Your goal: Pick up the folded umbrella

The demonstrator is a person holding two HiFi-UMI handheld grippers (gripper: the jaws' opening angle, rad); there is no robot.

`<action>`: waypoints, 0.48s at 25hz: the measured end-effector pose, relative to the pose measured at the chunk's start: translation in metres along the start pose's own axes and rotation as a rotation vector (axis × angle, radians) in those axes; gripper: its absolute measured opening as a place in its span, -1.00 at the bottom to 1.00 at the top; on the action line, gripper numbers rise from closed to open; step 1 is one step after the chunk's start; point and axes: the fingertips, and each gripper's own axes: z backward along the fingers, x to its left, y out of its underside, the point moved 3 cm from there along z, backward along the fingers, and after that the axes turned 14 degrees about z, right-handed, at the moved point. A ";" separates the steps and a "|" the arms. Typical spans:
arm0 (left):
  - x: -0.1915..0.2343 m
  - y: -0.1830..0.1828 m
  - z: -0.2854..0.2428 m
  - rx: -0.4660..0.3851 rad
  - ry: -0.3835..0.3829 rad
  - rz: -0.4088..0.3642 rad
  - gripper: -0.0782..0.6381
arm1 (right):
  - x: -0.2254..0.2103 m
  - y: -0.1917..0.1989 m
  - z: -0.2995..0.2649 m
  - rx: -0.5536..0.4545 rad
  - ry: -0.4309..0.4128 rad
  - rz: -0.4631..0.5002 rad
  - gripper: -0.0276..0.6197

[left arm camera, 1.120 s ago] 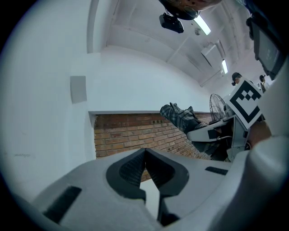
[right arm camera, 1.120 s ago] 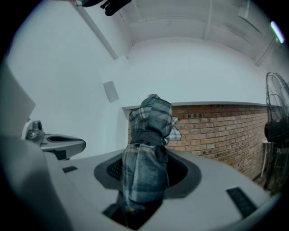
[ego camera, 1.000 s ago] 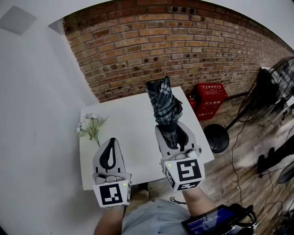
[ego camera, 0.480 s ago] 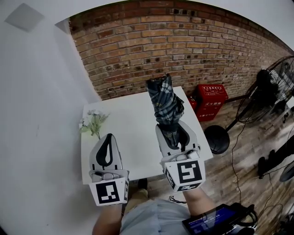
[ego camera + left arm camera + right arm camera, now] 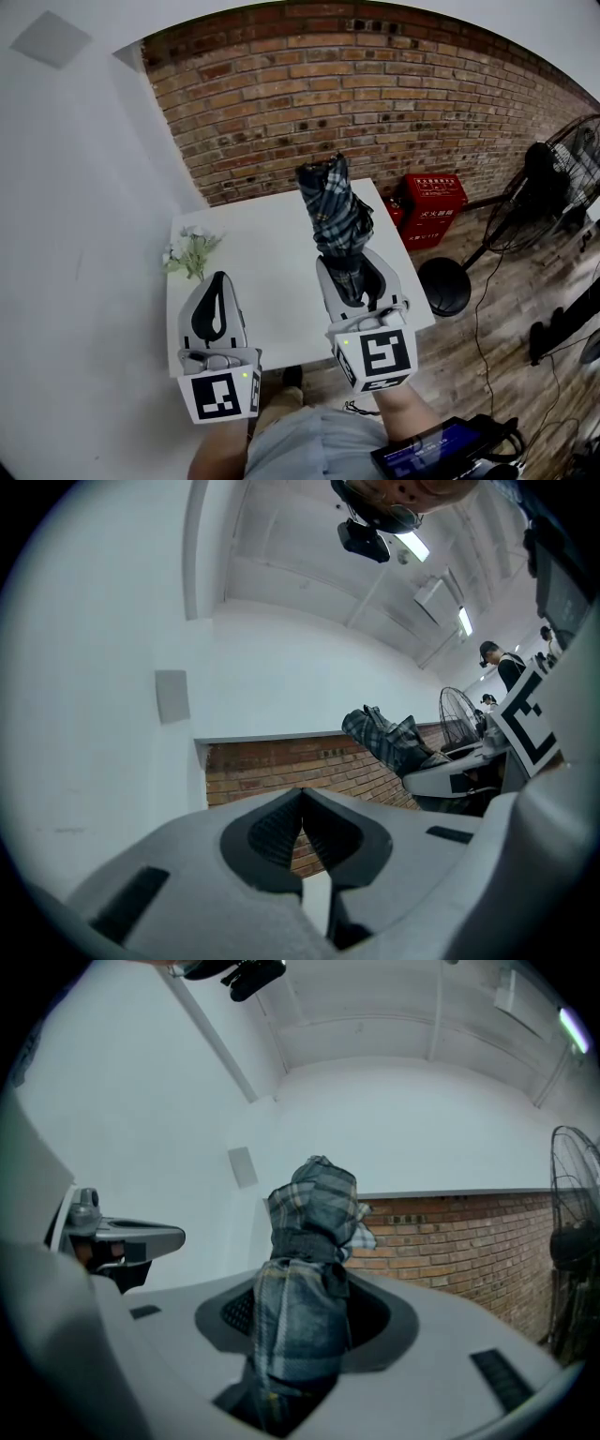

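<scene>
The folded umbrella (image 5: 334, 208), in dark plaid fabric, sticks out forward from my right gripper (image 5: 351, 264), which is shut on its lower part and holds it in the air over the white table (image 5: 262, 246). In the right gripper view the umbrella (image 5: 311, 1241) fills the gap between the two grey jaws of the right gripper (image 5: 306, 1312). My left gripper (image 5: 218, 277) hovers to the left over the table's near edge, shut and empty. Its tips meet in the left gripper view (image 5: 302, 791), where the umbrella (image 5: 386, 741) shows off to the right.
A small bunch of pale flowers (image 5: 190, 251) lies at the table's left edge. A brick wall (image 5: 375, 94) stands behind the table. Red boxes (image 5: 431, 206) sit on the wooden floor to the right, beside a fan's round base (image 5: 441, 284) and a fan (image 5: 562, 169).
Both grippers have risen slightly. The umbrella stays gripped in the right one, and the left one stays shut.
</scene>
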 end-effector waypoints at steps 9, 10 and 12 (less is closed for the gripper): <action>0.000 0.001 0.000 0.004 -0.003 -0.005 -0.76 | -0.003 -0.004 0.001 -0.026 0.016 -0.006 -0.31; -0.001 0.001 0.000 0.005 -0.005 -0.005 -0.76 | -0.003 -0.003 0.002 -0.025 0.016 -0.007 -0.31; -0.001 0.002 0.000 0.006 -0.006 -0.006 -0.76 | -0.004 -0.003 0.002 -0.024 0.016 -0.008 -0.31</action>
